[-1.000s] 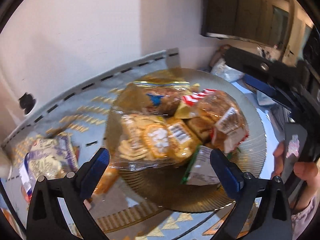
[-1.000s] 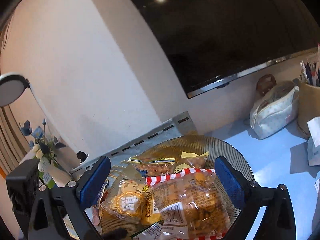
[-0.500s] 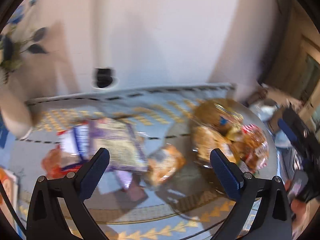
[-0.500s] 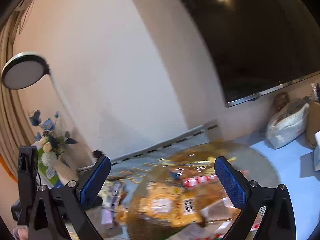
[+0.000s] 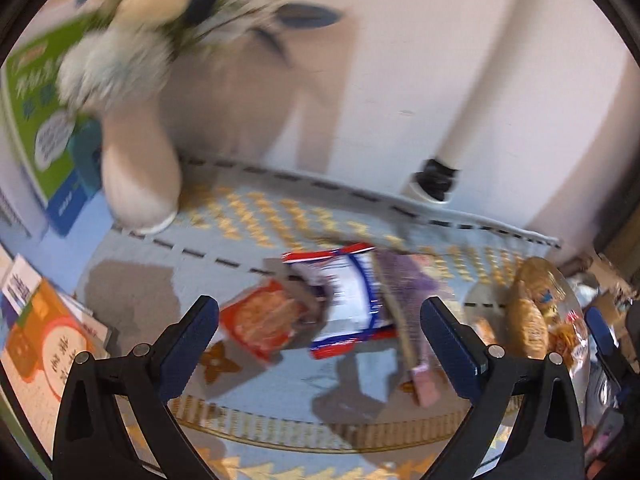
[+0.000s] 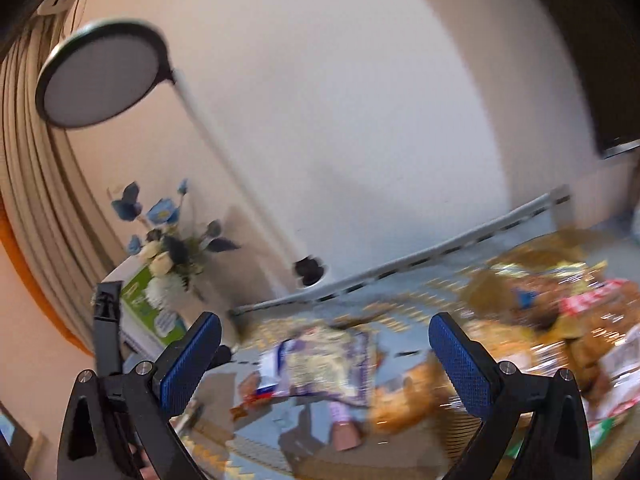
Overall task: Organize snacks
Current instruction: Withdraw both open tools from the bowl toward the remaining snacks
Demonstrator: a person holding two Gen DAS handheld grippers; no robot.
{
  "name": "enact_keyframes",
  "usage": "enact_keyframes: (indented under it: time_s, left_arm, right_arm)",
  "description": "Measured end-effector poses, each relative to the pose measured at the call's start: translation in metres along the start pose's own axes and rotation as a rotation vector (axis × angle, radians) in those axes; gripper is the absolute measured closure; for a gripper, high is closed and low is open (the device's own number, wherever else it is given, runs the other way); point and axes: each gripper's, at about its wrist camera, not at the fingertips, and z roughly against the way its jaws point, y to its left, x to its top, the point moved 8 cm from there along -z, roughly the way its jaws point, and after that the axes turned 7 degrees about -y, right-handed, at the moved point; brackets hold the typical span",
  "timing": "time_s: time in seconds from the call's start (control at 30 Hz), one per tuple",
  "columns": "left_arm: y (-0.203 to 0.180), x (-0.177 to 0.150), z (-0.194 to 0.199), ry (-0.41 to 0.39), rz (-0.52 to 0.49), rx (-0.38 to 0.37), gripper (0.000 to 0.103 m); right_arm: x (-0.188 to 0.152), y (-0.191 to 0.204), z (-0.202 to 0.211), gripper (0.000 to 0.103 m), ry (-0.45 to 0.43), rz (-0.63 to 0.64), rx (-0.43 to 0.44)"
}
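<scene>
— Blue-padded black fingers, left gripper (image 5: pixel 319 336): state?
— Spread wide, nothing between them. Right gripper (image 6: pixel 325 354): likewise spread, nothing held.

— Items beneath the left gripper?
— Orange-red snack packet (image 5: pixel 262 326), touching a white packet with blue and red border (image 5: pixel 352 300); purple packet (image 5: pixel 404 280) partly overlapping that; small pink wrapped piece (image 5: pixel 424 386) nearer the camera. All lie on the pale blue patterned mat (image 5: pixel 160 264), blurred.

— Further out?
— Amber ribbed glass plate (image 6: pixel 476 426), right of the loose packets, heaped with bagged snacks (image 6: pixel 592 320). Beige vase of flowers (image 5: pixel 138 168), far left, on the mat's edge.
</scene>
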Motion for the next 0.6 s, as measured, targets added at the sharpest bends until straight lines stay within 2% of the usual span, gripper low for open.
enact_keyframes:
  time_s: [0.1,0.27,0.4,0.6]
  left_arm:
    - [0.022,-0.010,-0.015,0.018,0.028,0.014,0.002]
    - [0.048,-0.022,-0.032,0.007,-0.004,0.077,0.002]
    - [0.058,-0.031,-0.043,0.008,-0.004,0.062,0.002]
    - [0.055,-0.039,-0.056,0.029,-0.007,0.014,0.002]
  right_arm:
    - [-0.016,0.015,-0.019,0.000,0.046,0.004,0.018]
    - [-0.044,0.031,-0.046,0.000,0.120,0.035,0.021]
    - [-0.060,0.035,-0.066,0.000,0.166,0.061,0.003]
    - [-0.077,0.032,-0.089,0.000,0.214,0.019,0.004]
